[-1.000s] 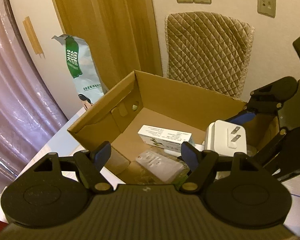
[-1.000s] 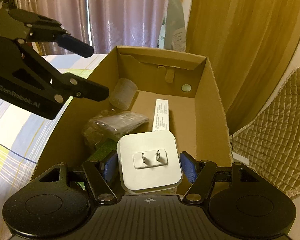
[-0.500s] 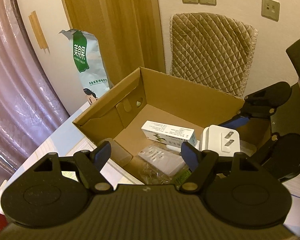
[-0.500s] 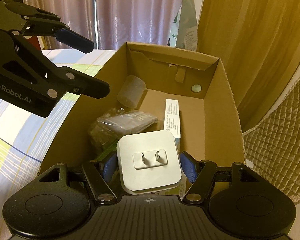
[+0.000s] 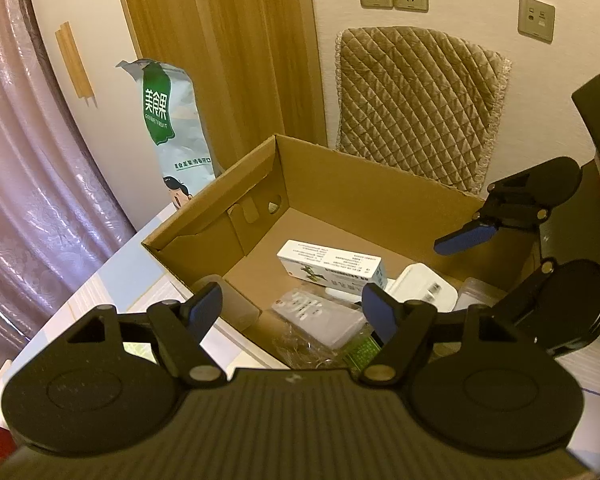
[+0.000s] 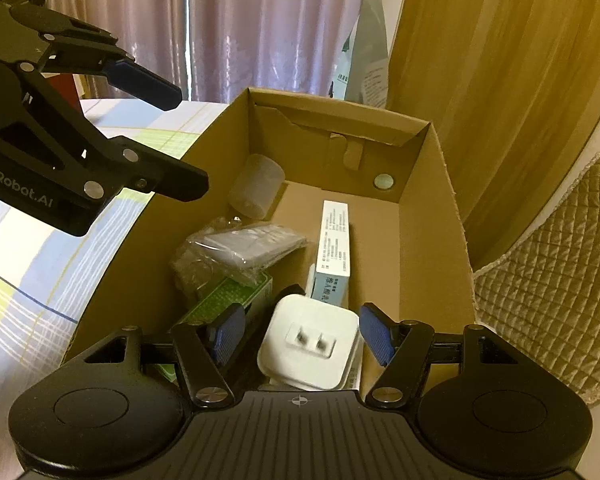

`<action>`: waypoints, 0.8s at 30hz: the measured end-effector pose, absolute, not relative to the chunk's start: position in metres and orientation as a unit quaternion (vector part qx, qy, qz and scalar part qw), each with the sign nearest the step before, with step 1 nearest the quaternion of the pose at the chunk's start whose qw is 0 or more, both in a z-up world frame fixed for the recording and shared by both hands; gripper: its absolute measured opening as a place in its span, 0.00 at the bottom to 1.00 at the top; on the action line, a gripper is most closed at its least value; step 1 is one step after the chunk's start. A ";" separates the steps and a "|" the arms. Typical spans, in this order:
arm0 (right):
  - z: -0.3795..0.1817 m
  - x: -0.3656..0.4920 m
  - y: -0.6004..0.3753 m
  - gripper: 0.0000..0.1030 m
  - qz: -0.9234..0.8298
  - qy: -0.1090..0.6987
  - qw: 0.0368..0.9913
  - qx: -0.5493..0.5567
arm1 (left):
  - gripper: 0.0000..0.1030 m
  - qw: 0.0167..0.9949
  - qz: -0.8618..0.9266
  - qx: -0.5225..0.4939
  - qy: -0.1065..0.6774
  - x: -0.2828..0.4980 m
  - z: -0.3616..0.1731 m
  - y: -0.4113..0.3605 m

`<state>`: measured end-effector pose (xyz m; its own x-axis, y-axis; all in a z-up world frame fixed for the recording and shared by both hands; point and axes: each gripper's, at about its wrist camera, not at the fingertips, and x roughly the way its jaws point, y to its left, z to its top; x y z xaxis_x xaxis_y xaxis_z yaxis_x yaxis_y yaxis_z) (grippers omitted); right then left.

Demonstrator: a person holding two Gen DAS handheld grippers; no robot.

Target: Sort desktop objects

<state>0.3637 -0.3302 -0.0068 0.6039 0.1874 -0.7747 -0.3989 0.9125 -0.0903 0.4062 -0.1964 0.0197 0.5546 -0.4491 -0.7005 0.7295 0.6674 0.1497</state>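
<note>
Since a second ago your right gripper (image 6: pixel 302 338) has let go of the white charger (image 6: pixel 310 350): its blue pads now stand apart on either side of the plug block with gaps showing, and the charger lies inside the cardboard box (image 6: pixel 432 216) at the box's near end, prongs up, tilted against the white-and-blue carton (image 6: pixel 334 244). From your left wrist view the charger (image 5: pixel 424 292) sits low by the box's right end, just beside that carton (image 5: pixel 332 270). Your left gripper (image 5: pixel 292 312) hangs spread wide and empty above the box's long edge on the tablecloth side; you can see it from the right wrist camera too, with nothing between its fingers. Also in the box: a plastic-wrapped remote (image 6: pixel 252 244) lying over a green packet (image 6: pixel 228 300) along the left wall, and a translucent cup (image 6: pixel 256 186) on its side in the far left corner. A green-and-white bag (image 5: pixel 172 128) stands beyond the box's far end.
</note>
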 end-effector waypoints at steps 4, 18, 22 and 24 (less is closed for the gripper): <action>-0.003 0.360 -0.330 0.65 0.163 0.411 0.888 -0.128 | 0.71 0.855 -0.345 0.217 0.320 0.404 0.021 -0.195; 0.015 0.334 -0.334 0.65 0.147 0.401 0.897 -0.115 | 0.71 0.858 -0.348 0.208 0.315 0.385 0.030 -0.187; 0.023 0.319 -0.339 0.65 0.131 0.398 0.903 -0.098 | 0.71 0.864 -0.341 0.188 0.320 0.374 0.033 -0.180; 0.026 0.311 -0.341 0.65 0.121 0.397 0.905 -0.092 | 0.73 0.866 -0.338 0.175 0.326 0.367 0.033 -0.177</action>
